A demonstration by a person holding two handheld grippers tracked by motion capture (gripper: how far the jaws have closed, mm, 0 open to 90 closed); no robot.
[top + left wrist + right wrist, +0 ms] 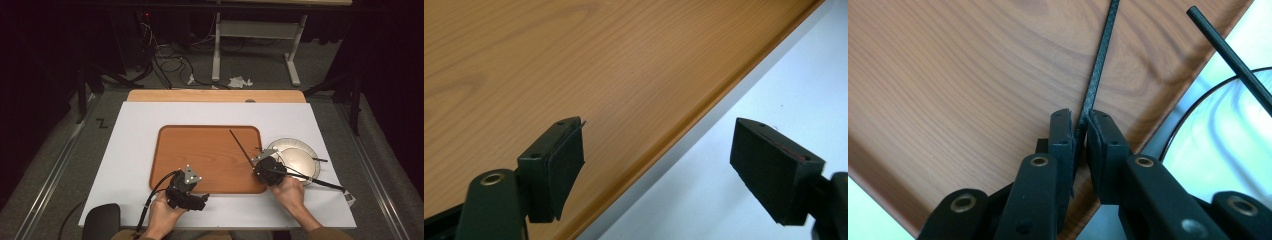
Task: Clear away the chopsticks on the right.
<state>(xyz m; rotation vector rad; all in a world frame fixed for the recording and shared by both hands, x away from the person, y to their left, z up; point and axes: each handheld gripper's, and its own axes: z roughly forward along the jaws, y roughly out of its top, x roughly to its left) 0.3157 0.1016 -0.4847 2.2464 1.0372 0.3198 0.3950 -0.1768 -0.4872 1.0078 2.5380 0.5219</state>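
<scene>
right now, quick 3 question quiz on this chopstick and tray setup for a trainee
1. True or false: the right gripper is shut on a black chopstick.
2. What lies under the left gripper?
A. a plate
B. the near edge of the wooden tray, one jaw over the wood, one over the white table
C. a cup
3. Where does the second chopstick lie?

Key
1. True; the pads press on it and it runs out over the tray.
2. B; the jaws stand wide apart with nothing between them.
3. Across the plates right of the tray.
</scene>
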